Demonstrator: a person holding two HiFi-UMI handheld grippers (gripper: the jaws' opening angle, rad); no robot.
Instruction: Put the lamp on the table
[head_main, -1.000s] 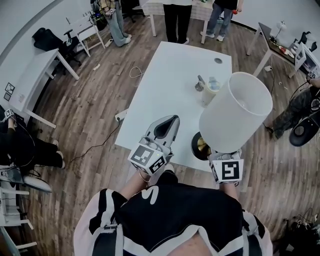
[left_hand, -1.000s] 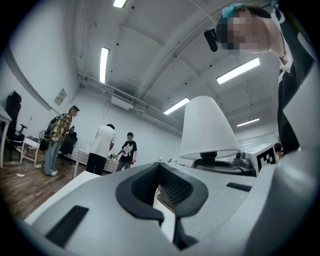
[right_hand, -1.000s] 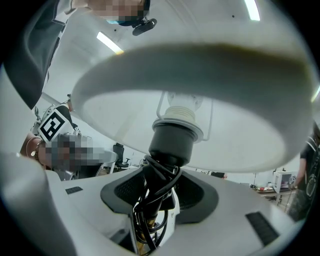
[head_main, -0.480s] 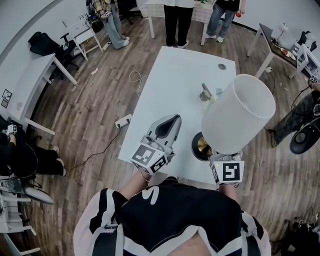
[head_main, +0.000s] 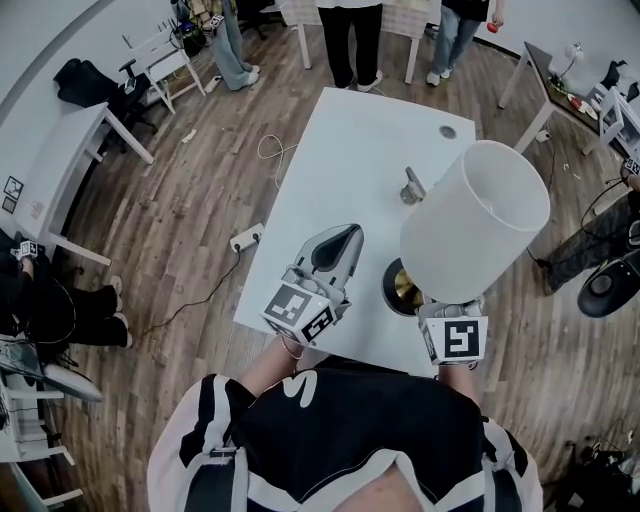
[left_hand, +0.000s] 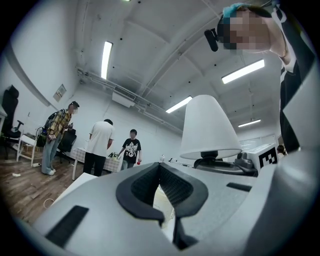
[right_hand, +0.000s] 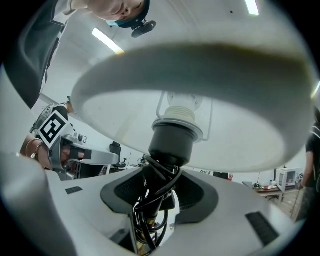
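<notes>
Over the near edge of the table (head_main: 340, 150), the lamp (head_main: 475, 220) has barely moved, still pinched in the right tongs (right_hand: 157, 200), left tongs (left_hand: 167, 220) closed on nothing, so it still needs setting down.

Cool, even indoor light, with heavy fisheye in every view.
Ceiling strip lights (left_hand: 106, 59) glow white in the left gripper view without flare. In the head view the white worktop (head_main: 340, 170) reads bright and flat, its shadows soft and its edges bowed. Both gripper views go black at the corners, their near foreground blurred. The lamp (right_hand: 225, 125) shade looms pale and soft-edged.
</notes>
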